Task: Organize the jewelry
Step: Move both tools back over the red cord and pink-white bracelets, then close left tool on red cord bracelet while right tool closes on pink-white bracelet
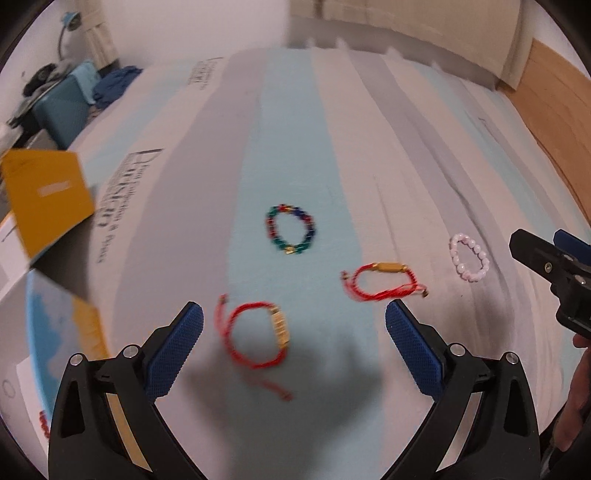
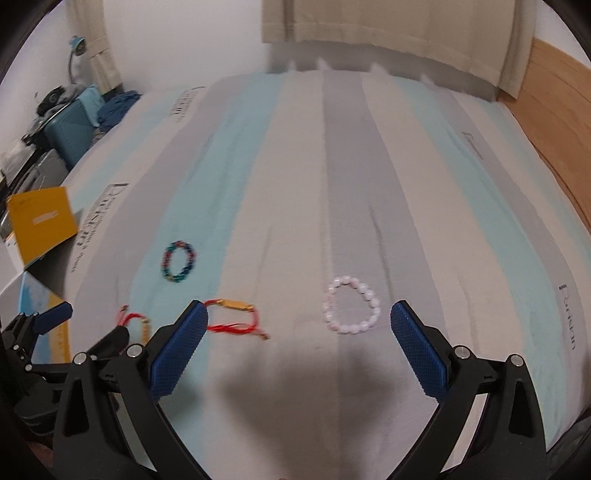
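Note:
Four bracelets lie on a striped bed cover [image 1: 369, 147]. A red cord bracelet with a gold bead [image 1: 255, 336] rests between the wide-apart fingers of my left gripper [image 1: 293, 321], which is open and empty. Further off are a multicoloured bead bracelet [image 1: 291, 229], a second red cord bracelet with a gold tube [image 1: 382, 282] and a pink bead bracelet [image 1: 469, 257]. In the right wrist view the pink bead bracelet [image 2: 351, 304] lies just ahead of my open right gripper [image 2: 297, 319]. The red tube bracelet [image 2: 236, 317] is by its left finger, the multicoloured one [image 2: 178, 261] further left.
A yellow box lid [image 1: 48, 199] and a box with blue and yellow print [image 1: 62, 332] sit off the bed's left edge. A teal case [image 2: 72, 127] and clutter stand at the far left. Beige curtains [image 2: 388, 26] hang behind, and a wooden panel [image 2: 554, 110] runs along the right.

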